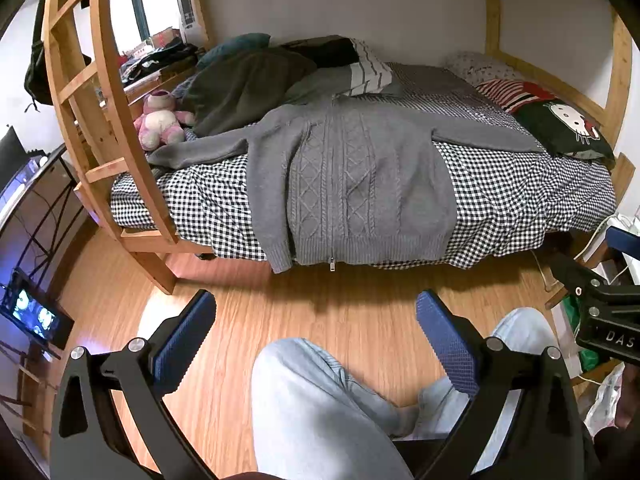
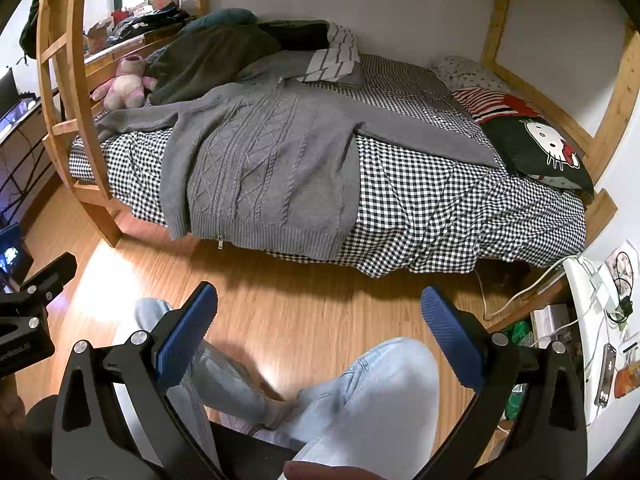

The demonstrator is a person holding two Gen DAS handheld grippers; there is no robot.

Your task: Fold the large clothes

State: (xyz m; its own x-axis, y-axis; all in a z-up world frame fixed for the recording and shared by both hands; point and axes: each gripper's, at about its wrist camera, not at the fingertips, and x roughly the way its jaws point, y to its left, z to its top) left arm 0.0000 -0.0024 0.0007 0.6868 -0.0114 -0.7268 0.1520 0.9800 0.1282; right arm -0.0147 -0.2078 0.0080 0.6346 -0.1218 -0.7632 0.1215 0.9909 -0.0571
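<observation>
Two grippers, left gripper [image 1: 316, 320] and right gripper [image 2: 320, 316], hang over the wooden floor [image 1: 320, 304] with fingers spread apart, holding nothing. Well ahead, one grey cardigan [image 1: 360, 176] lies spread on the checked bed [image 1: 520, 200], hem over the near edge. Beyond sit one pink plush toy [image 1: 158, 120] and one cat pillow [image 1: 568, 128].

Wooden bunk frame [image 1: 108, 128], white wall [image 1: 360, 4], laminate floor [image 1: 320, 320]

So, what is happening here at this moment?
A seated person holds a gripper in each hand, facing a bed. The left gripper and right gripper are both open and hold nothing. A grey knitted cardigan lies spread on the checkered bed, sleeves out, hem hanging over the edge. Folding has not begun.
</observation>
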